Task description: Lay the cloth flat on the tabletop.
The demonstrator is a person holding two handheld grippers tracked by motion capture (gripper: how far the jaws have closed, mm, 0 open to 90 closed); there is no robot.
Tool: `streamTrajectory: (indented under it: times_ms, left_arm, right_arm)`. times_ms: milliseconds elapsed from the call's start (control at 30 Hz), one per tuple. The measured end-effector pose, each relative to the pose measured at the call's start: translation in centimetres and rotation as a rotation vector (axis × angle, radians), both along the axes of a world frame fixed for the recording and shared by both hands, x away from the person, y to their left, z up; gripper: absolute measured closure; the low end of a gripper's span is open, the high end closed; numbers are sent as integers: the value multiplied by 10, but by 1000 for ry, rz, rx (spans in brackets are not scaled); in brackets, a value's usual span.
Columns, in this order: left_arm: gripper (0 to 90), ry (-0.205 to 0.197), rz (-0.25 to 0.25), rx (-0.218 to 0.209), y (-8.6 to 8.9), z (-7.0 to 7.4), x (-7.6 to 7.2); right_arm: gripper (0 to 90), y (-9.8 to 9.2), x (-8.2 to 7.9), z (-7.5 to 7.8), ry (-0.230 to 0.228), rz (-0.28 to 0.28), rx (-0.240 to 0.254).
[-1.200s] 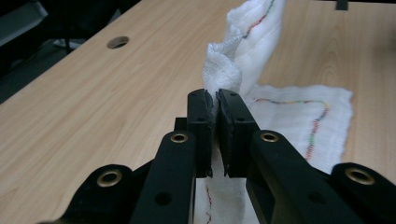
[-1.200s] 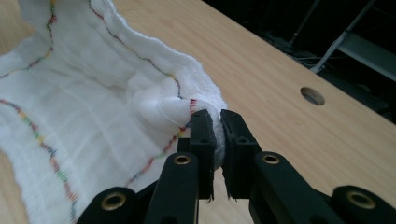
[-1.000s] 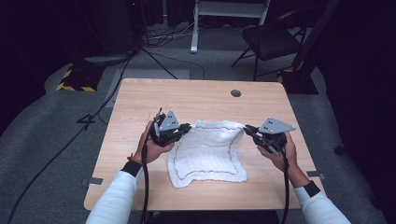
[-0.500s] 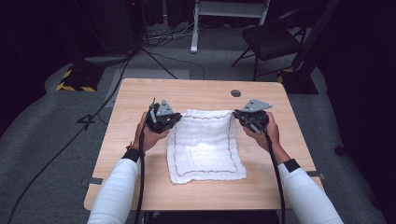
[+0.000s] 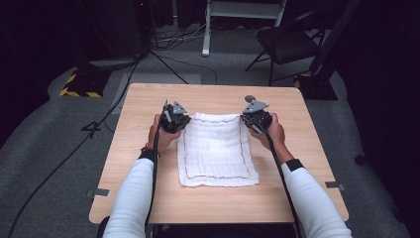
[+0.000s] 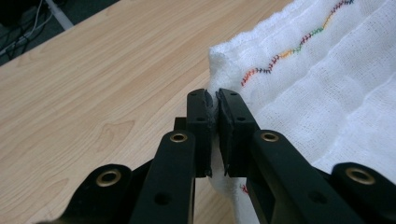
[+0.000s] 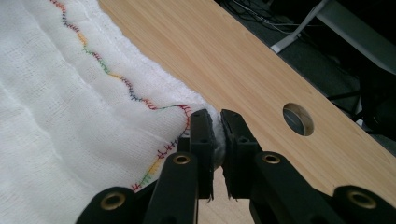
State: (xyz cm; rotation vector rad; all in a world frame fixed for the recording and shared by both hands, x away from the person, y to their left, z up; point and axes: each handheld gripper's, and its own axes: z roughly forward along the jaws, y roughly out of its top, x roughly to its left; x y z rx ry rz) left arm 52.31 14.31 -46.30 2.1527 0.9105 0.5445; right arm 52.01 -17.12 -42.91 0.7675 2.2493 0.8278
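Observation:
A white cloth [image 5: 215, 148] with a wavy rainbow-stitched border lies flat in the middle of the wooden table [image 5: 138, 148]. My left gripper [image 5: 184, 120] is shut on the cloth's far left corner, and in the left gripper view the cloth [image 6: 327, 79] is pinched between the black jaws of the left gripper [image 6: 214, 95]. My right gripper [image 5: 246, 119] is shut on the far right corner. In the right gripper view the right gripper [image 7: 214, 116] squeezes a fold of the cloth [image 7: 70, 112] just beside the stitching.
A round cable hole [image 5: 250, 98] sits in the table near its far edge, close to my right gripper, and appears as the cable hole [image 7: 298, 119] in the right gripper view. Beyond the table stand a chair [image 5: 292, 44] and floor cables [image 5: 168, 39].
Both grippers have carried the cloth's corners away from the person toward the far side of the table and lowered. The cloth now lies stretched out flat and straight.

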Motion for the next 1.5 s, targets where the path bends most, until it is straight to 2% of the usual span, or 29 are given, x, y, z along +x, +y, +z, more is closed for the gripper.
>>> streamTrajectory:
  times_ms: [67, 100, 133, 200, 233, 300, 367, 400, 467, 533, 567, 600, 733, 800, 833, 867, 933, 1067, 1200, 1333, 1400, 1500]
  left_arm:
    - [833, 8, 13, -7, -2, -3, 5]
    - [824, 8, 13, -7, -2, -3, 5]
    - [796, -5, 71, -8, -2, -5, 9]
    - [762, -3, 110, -11, 1, -6, 11]
    - [755, -8, 124, 8, 2, -6, 11]
    - [715, 1, 134, 26, 6, -7, 10]
    - [660, 1, 144, 14, 10, -7, 7]
    - [601, 5, 142, 10, 11, -6, 4]
    - [477, 34, 101, -12, 13, -6, -4]
    - [360, 50, 62, 8, 11, -6, -16]
    - [313, 70, 25, 7, 10, -7, -22]
    - [269, 71, 5, 10, 8, -7, -28]
    - [224, 91, -51, 13, 2, -12, -49]
    - [219, 92, -68, 51, -2, -16, -59]
    - [218, 107, -83, 64, -4, -20, -63]
    - [217, 117, -93, 74, -7, -23, -66]
    - [204, 137, -106, 86, -12, -28, -68]
    - [212, 142, -119, 76, -20, -30, -69]
    - [220, 144, -144, 67, -30, -31, -71]
    - [220, 143, -151, 70, -35, -31, -73]
    - [215, 144, -169, 77, -34, -28, -76]
    - [203, 115, -156, 58, -24, -23, -81]
  right_arm:
    - [823, -1, 6, -3, 5, -17, 8]
    - [755, -1, 9, -5, 2, -28, 7]
    - [710, 0, 10, -7, -4, -50, 3]
    - [647, 0, 12, -10, -6, -74, -3]
    - [617, -1, 13, -11, -2, -73, -3]
    - [571, -4, 13, -12, 12, -81, 22]
    - [523, -10, 11, -13, 35, -73, 63]
    - [506, -12, 9, -14, 48, -65, 80]
    - [462, -16, 3, -19, 78, -41, 95]
    - [431, -17, -3, -26, 108, -18, 92]
    - [417, -17, -7, -30, 121, -12, 82]
    - [405, -17, -10, -34, 132, -9, 78]
    - [385, -20, -19, -49, 181, -2, 82]
    - [382, -23, -21, -55, 197, -11, 69]
    - [381, -24, -22, -59, 207, -18, 58]
    - [388, -27, -24, -60, 210, -23, 75]
    - [386, -31, -25, -61, 218, -41, 86]
    - [387, -41, -26, -59, 226, -68, 69]
    - [386, -60, -29, -60, 239, -100, 100]
    - [378, -75, -31, -58, 241, -128, 73]
    - [361, -81, -33, -58, 248, -133, 85]
    - [379, -88, -43, -58, 191, -104, 95]
